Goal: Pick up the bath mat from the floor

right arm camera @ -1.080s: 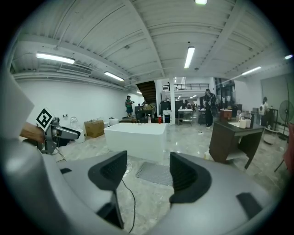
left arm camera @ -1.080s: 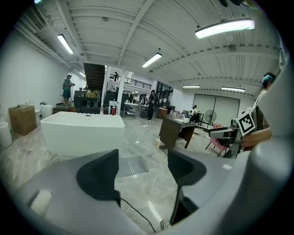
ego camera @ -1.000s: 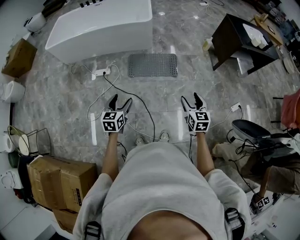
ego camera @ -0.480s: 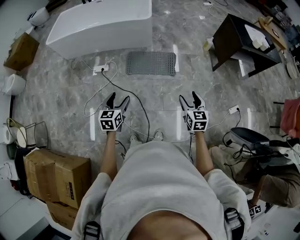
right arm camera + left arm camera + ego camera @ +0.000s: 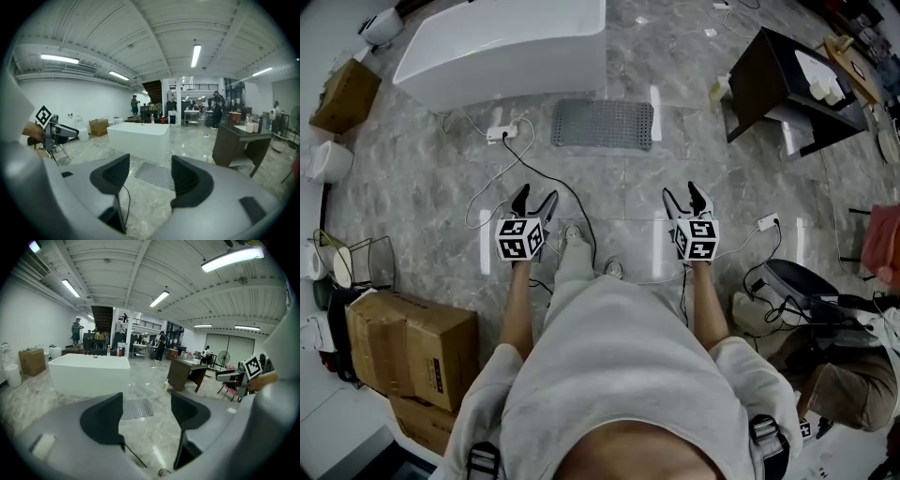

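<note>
The grey studded bath mat lies flat on the marble floor in front of the white bathtub. It also shows between the jaws in the left gripper view, bath mat, and in the right gripper view, bath mat. My left gripper and right gripper are held side by side well short of the mat, above the floor. Both are open with nothing between their jaws.
A power strip and black cables lie on the floor between me and the mat. A dark desk stands at the right, cardboard boxes at the left, a chair base at the right. My foot is stepping forward.
Both grippers have moved a little closer to the mat as I walk forward. My left foot now shows ahead between the grippers. The jaws keep the same opening.
</note>
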Demonstrator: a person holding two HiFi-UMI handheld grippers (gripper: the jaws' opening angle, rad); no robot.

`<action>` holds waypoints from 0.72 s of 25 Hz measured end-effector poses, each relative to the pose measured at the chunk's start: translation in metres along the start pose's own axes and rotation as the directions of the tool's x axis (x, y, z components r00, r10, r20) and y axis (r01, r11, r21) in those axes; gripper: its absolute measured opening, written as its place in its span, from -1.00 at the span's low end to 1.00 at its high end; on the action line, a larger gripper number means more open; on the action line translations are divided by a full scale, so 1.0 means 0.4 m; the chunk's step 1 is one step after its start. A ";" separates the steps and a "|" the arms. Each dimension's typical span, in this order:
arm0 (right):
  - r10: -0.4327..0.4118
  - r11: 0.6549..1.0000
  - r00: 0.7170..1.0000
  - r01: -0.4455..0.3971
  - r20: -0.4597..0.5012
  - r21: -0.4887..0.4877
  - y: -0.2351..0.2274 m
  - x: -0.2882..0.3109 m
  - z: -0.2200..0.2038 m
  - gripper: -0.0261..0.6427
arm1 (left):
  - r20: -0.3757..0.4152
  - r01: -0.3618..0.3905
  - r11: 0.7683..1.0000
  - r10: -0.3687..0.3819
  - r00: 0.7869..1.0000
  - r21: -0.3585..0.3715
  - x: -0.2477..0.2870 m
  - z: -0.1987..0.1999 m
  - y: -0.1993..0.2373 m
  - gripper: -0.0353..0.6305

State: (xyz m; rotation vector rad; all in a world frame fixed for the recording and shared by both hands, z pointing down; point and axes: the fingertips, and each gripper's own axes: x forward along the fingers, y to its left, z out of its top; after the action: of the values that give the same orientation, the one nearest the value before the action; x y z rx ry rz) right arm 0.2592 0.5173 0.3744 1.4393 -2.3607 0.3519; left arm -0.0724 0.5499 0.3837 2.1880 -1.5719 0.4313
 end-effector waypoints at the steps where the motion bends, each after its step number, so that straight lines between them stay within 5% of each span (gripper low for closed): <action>1: 0.001 1.000 1.000 -0.001 -0.001 -0.001 -0.001 0.009 0.003 -0.12 | -0.001 0.000 1.000 0.000 1.000 -0.001 0.008 0.003 0.003 0.09; 18: -0.041 0.999 0.998 0.040 -0.045 -0.008 -0.080 0.234 0.069 -0.12 | -0.015 0.076 0.997 -0.076 0.997 -0.023 0.279 0.087 0.091 0.09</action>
State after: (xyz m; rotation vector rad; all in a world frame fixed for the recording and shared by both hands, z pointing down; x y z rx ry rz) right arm 0.2436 0.4171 0.3895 1.4587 -2.2916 0.3617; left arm -0.0711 0.4307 0.4118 2.2138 -1.4723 0.4054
